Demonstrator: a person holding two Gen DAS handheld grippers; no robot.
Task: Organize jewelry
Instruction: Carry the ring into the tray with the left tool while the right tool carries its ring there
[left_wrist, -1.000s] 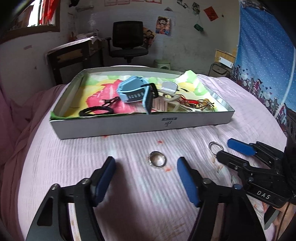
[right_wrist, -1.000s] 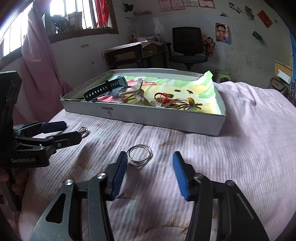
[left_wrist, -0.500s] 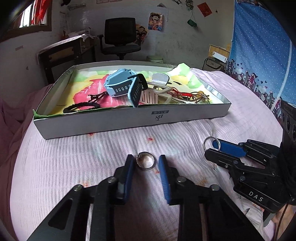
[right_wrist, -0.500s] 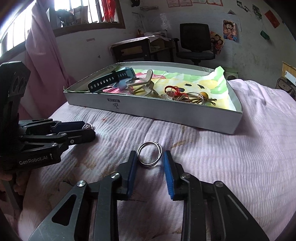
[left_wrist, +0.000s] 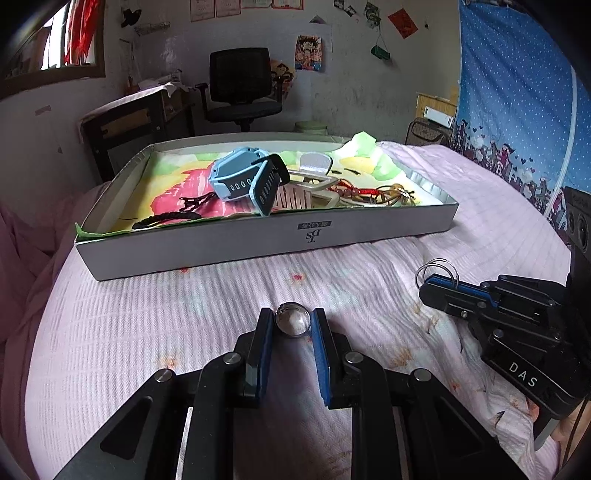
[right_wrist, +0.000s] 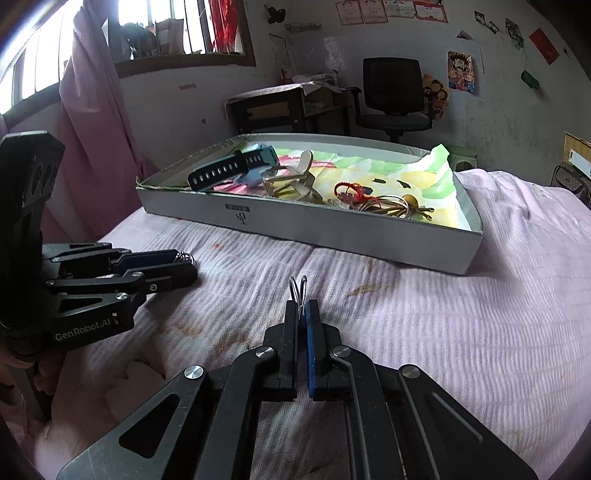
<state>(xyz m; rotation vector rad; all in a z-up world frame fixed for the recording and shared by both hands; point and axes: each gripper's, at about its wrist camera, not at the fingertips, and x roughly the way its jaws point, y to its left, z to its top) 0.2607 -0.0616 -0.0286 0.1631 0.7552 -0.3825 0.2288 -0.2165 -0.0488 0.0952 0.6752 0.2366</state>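
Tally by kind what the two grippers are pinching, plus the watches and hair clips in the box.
Wide silver ring: 1, between the left gripper pads
Thin wire hoop bundle: 1, clamped in the right gripper
Blue watch: 1, in the box
Beige hair claw clip: 1, in the box
Total: 4

Bed (left_wrist: 369, 295) w/ pink ribbed cover, small reddish stains near the middle. White shallow box (left_wrist: 258, 243) sits flat toward the far side, long wall facing me. Silver ring (left_wrist: 292, 324) on the cover near my edge, between my left tongs' pads. Rest of the cover bare, wrinkled at the left edge.
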